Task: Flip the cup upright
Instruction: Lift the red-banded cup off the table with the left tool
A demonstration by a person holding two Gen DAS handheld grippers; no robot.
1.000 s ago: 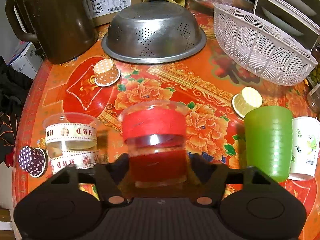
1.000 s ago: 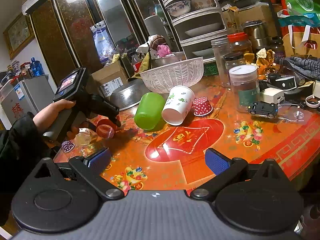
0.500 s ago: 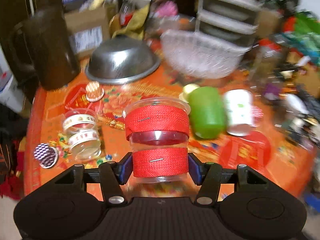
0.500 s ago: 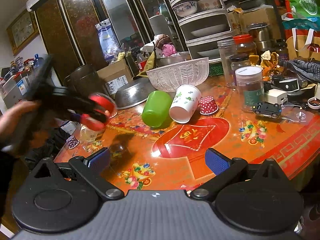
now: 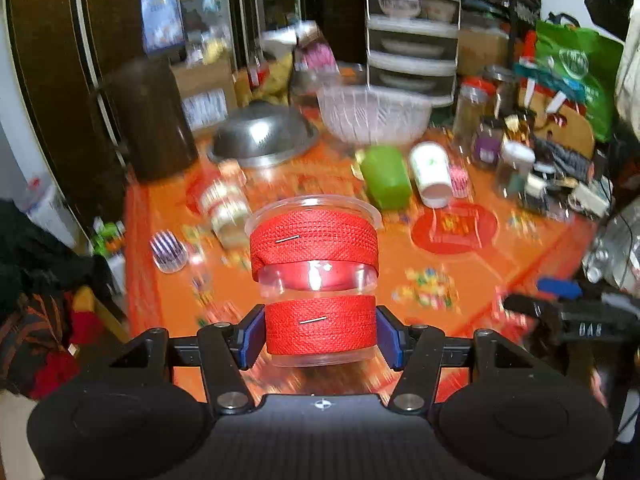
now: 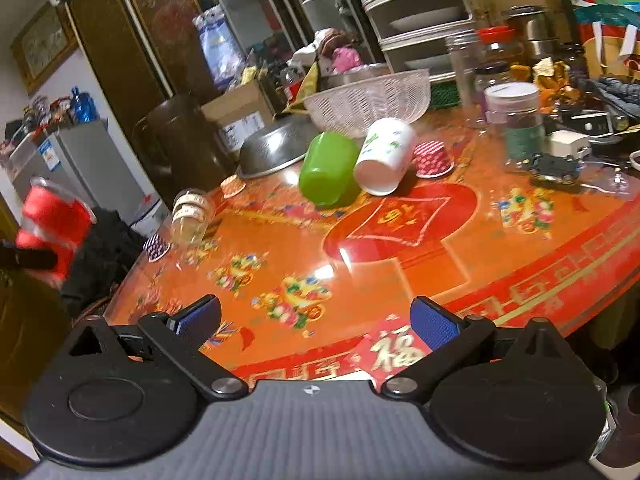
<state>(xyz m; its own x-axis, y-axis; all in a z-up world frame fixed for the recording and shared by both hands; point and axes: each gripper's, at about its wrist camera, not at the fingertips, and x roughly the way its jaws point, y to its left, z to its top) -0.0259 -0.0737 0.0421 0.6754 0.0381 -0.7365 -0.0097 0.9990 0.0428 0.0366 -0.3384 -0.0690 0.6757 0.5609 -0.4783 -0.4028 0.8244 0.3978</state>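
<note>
Clamping the clear cup [image 5: 316, 280] by its lower red band, the left gripper [image 5: 320, 334] has 1 blue pad pressed on each side at 9 and 3 o'clock, rim at 12 o'clock, and the cup hangs in the air off the table [image 6: 400, 280], at 9 o'clock in the right wrist view. Open orange surface lies between the near table edge and the green cup [image 6: 328, 168] and white cup [image 6: 384, 156] lying on their sides at 12 o'clock; the right gripper [image 6: 316, 320] is spread wide with nothing between its pads. Compared with 0.5 s ago, the cup has lifted higher and swung further left, away from the ribboned cup [image 6: 192, 212].
</note>
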